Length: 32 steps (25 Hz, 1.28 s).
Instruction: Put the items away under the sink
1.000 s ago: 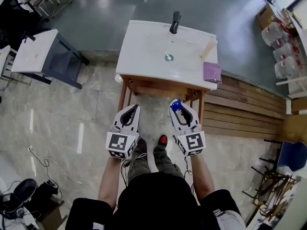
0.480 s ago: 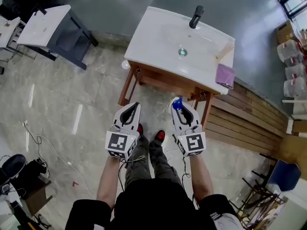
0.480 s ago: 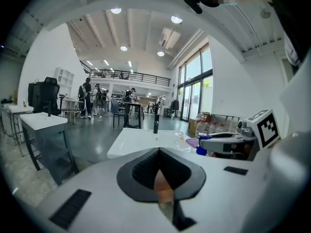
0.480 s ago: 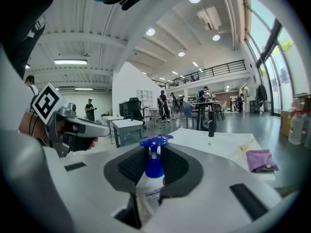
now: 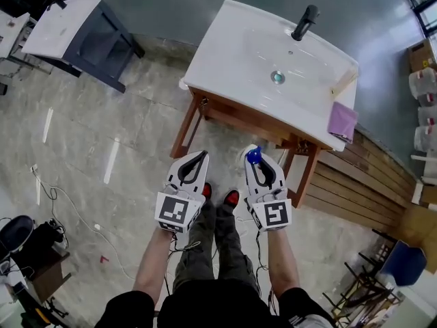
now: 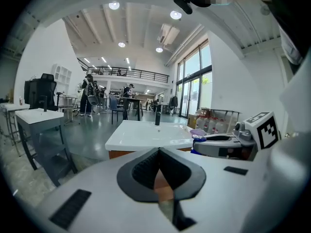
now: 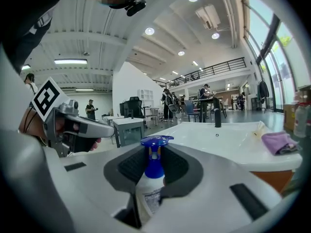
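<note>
Before the front edge of the sink [image 5: 235,63], a bottle [image 7: 154,168] is held by the right gripper [image 5: 259,164], its jaws having just been closing on it, presumably for stowing underneath. The left gripper [image 5: 198,160] is closed and empty.

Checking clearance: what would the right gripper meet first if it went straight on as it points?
Probably the wooden rail under the sink; depth unclear. The right gripper has just closed further on the bottle.
</note>
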Tool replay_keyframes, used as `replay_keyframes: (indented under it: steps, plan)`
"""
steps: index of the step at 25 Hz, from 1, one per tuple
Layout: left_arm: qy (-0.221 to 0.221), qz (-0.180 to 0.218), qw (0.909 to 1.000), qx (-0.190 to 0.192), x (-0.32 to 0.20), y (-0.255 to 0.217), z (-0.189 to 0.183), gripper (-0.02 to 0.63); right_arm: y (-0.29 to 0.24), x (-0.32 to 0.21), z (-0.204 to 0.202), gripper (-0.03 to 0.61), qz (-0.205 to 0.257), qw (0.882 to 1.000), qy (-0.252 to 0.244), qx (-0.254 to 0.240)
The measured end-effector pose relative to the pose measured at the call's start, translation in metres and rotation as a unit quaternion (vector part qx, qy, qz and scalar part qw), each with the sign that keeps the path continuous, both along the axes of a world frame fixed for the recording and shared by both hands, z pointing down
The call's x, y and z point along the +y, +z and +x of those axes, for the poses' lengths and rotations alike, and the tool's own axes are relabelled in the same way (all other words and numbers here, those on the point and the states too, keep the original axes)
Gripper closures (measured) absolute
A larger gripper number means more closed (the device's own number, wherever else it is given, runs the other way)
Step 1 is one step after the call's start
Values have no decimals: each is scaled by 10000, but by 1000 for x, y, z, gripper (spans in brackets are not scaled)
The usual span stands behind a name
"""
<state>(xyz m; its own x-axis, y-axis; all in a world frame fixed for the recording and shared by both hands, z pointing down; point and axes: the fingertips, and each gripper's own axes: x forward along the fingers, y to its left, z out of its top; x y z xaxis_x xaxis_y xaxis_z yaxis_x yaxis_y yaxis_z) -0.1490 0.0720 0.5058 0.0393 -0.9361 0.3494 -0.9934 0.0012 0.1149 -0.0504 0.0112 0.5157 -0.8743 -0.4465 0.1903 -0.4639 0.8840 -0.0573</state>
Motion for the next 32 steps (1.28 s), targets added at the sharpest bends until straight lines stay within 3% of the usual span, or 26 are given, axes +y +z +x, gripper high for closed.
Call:
replay_keyframes:
  steps: [18,32]
  plan:
    - [222,-69,9994,254,-31,148,-15,607,131,-43,-17,488,-13,9989,468,-26]
    - [289,230,9992,173,-55,222,-17,607,227,-69,-28,486,80,9990,421,-87]
